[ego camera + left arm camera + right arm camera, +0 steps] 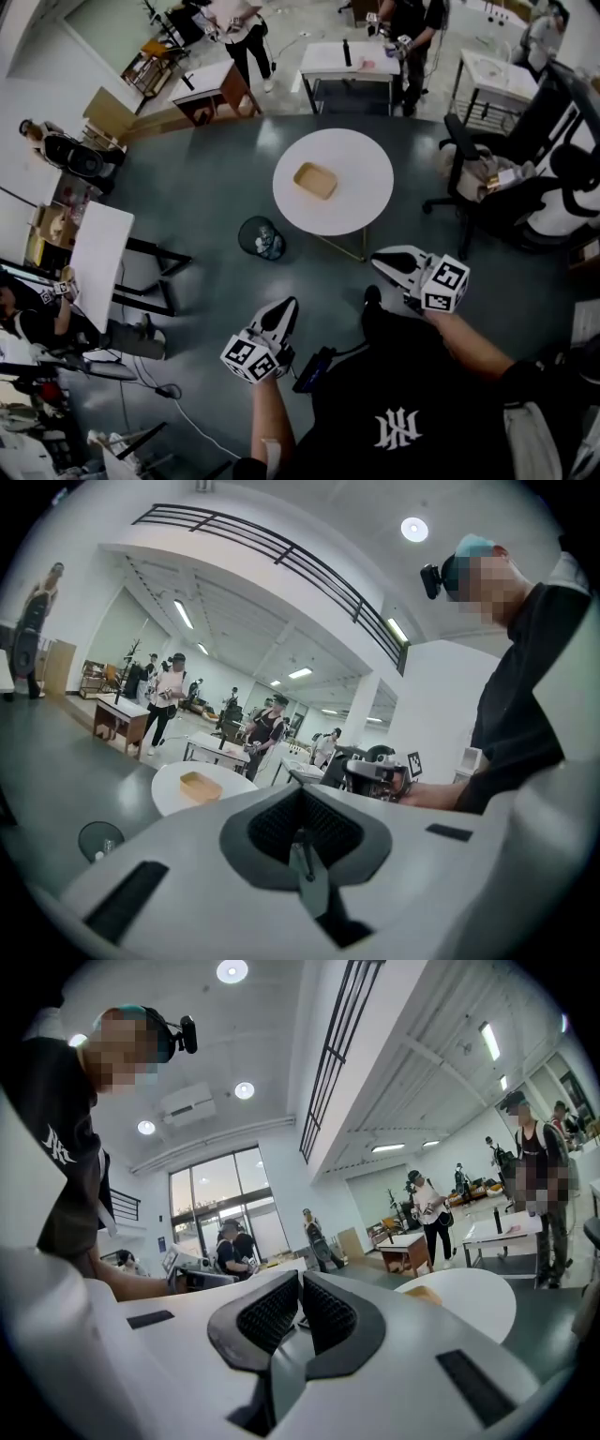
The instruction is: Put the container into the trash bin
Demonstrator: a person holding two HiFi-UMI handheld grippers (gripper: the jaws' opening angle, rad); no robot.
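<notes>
Holding both sets of tongs out ahead of us, we have nothing in either one. The left tongs (pixel 284 309) are pressed together on empty air, their dark ribbed pads (pixel 277 827) meeting with no gap, and the right tongs (pixel 382 261) are likewise pressed together and bare. Both hang over the grey floor (pixel 206 197), short of the round white worktop (pixel 366 202), and neither touches anything. By our judgement the task has not begun in any way that shows. The container (pixel 315 180), a shallow tan tray, sits on the worktop a little left of its middle, well apart from both tongs. It looks empty from above; we see only its pale bottom and low raised rim. The trash bin (pixel 262 237), a small dark round one, stands on the floor just beside the worktop's left edge, on the left tongs' side and nearer us than the container. Inside it we make out a few pale scraps, too small to name. What is left, as we judge it, is everything: reach the worktop, spread one set of tongs and pinch the tray's rim, lift it clear, carry it over the edge to the bin and let it drop in.
</notes>
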